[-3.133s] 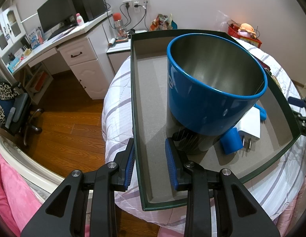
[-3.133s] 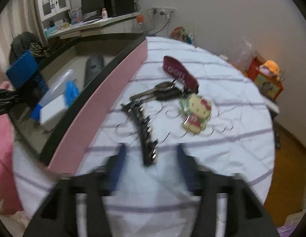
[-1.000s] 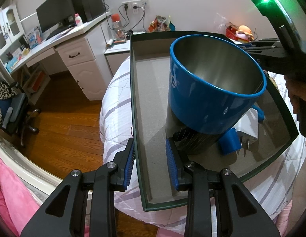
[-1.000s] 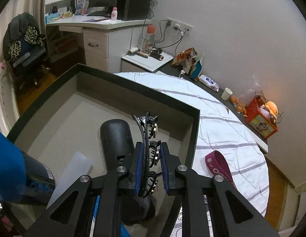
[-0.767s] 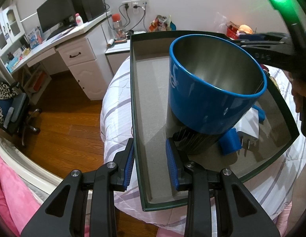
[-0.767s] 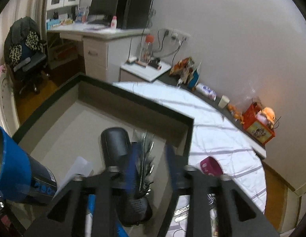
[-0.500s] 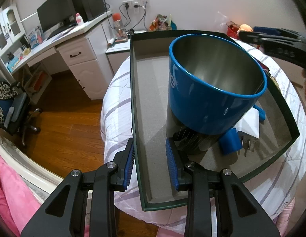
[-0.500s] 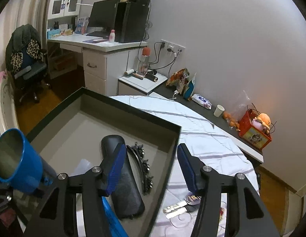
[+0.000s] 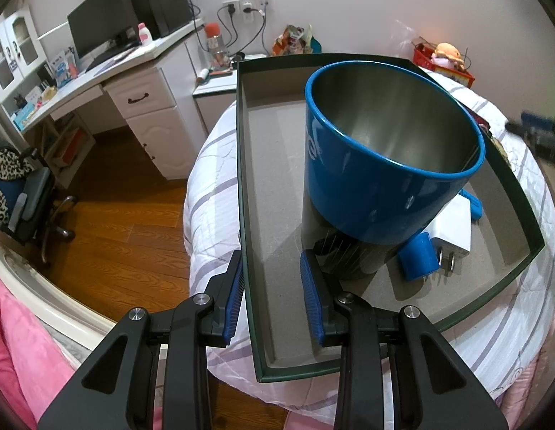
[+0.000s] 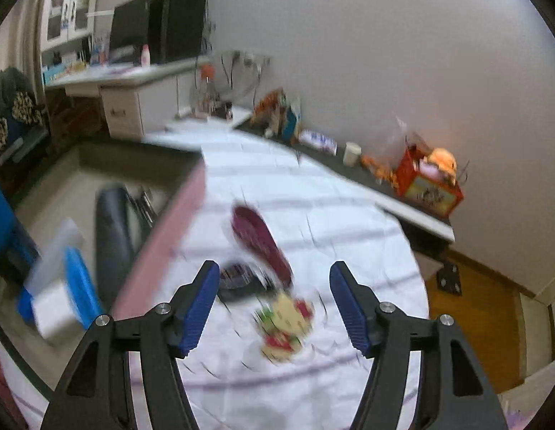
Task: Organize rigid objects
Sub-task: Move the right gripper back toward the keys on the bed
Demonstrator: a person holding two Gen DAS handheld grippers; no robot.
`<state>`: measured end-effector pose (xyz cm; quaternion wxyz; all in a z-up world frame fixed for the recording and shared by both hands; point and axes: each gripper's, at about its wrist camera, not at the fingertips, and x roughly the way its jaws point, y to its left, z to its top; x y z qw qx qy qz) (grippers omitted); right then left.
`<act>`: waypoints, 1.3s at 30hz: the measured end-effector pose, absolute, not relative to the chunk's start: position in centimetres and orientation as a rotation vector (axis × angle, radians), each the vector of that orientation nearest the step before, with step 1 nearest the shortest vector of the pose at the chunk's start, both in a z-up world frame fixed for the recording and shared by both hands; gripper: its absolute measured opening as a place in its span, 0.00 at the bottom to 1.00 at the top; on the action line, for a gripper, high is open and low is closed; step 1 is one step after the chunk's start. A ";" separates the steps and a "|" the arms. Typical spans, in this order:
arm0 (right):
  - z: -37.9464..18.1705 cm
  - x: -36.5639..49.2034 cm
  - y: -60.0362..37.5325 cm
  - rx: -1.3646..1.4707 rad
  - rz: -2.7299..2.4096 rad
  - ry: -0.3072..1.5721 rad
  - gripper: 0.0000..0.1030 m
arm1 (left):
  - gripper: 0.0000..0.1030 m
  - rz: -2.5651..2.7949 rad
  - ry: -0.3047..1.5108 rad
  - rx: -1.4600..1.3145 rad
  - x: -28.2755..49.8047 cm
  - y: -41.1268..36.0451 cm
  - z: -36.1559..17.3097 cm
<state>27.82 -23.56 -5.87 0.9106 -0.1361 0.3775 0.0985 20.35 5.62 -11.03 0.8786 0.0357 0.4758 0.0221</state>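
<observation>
A dark green box (image 9: 246, 186) lies on the striped bed. In it stand a big blue cup (image 9: 381, 165), a white charger (image 9: 453, 225) and a small blue piece (image 9: 419, 256). My left gripper (image 9: 272, 297) has its jaws on either side of the box's left wall. In the right wrist view the box (image 10: 159, 236) holds a black case (image 10: 111, 229) and a black hair clip (image 10: 146, 202). My right gripper (image 10: 274, 304) is open and empty above a key bunch (image 10: 241, 279) with a maroon strap (image 10: 259, 240) and a cartoon charm (image 10: 284, 326).
A white desk (image 9: 109, 82) with a monitor stands at the back left, a chair (image 9: 23, 193) on the wood floor at left. A side shelf with a red basket (image 10: 428, 182) runs along the wall. The right wrist view is blurred by motion.
My right gripper let go of the hair clip inside the box, opened, and swung right to above the keys on the bed. My left gripper has stayed on the box wall.
</observation>
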 end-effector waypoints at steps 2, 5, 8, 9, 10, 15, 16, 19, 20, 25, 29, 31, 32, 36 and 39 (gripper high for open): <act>-7.7 27.9 -24.1 -0.301 0.195 0.818 0.64 | 0.30 0.049 0.993 0.076 20.3 5.7 -11.0; -9.8 28.5 -25.0 -0.282 0.189 0.865 0.64 | 0.30 0.053 0.995 0.080 20.1 5.6 -11.1; -10.8 28.7 -25.8 -0.232 0.224 0.879 0.64 | 0.30 0.055 0.997 0.081 20.0 5.7 -11.1; -11.0 28.7 -25.9 -0.226 0.229 0.880 0.64 | 0.30 0.055 0.997 0.081 20.1 5.7 -11.1; -11.2 28.8 -25.9 -0.224 0.234 0.878 0.64 | 0.30 0.056 0.998 0.081 20.0 5.7 -11.1; -11.4 29.2 -26.8 -0.169 0.254 0.877 0.63 | 0.30 0.057 0.997 0.082 20.1 5.7 -11.1; -11.4 29.2 -27.0 -0.155 0.260 0.878 0.57 | 0.30 0.057 0.997 0.082 20.1 5.8 -11.1; -11.4 28.7 -27.6 -0.123 0.280 0.888 0.45 | 0.30 0.057 0.997 0.082 20.1 5.8 -11.1; -11.4 28.5 -27.5 -0.122 0.283 0.891 0.45 | 0.30 0.056 0.997 0.082 20.2 5.7 -11.1; -11.4 26.6 -28.0 -0.094 0.301 0.904 0.45 | 0.30 0.058 0.996 0.082 20.2 5.7 -11.2; -11.5 24.4 -28.7 -0.067 0.307 0.912 0.45 | 0.30 0.057 0.997 0.082 20.3 5.6 -11.2; -11.5 23.0 -28.9 -0.055 0.315 0.924 0.45 | 0.30 0.057 0.997 0.081 20.3 5.7 -11.2; -11.5 22.3 -29.0 -0.048 0.319 0.926 0.45 | 0.30 0.057 0.997 0.082 20.3 5.6 -11.2; -11.4 20.4 -29.2 -0.035 0.333 0.943 0.45 | 0.30 0.057 0.997 0.082 20.3 5.6 -11.2; -11.1 19.4 -29.2 -0.026 0.331 0.930 0.45 | 0.30 0.057 0.997 0.081 20.2 5.7 -11.2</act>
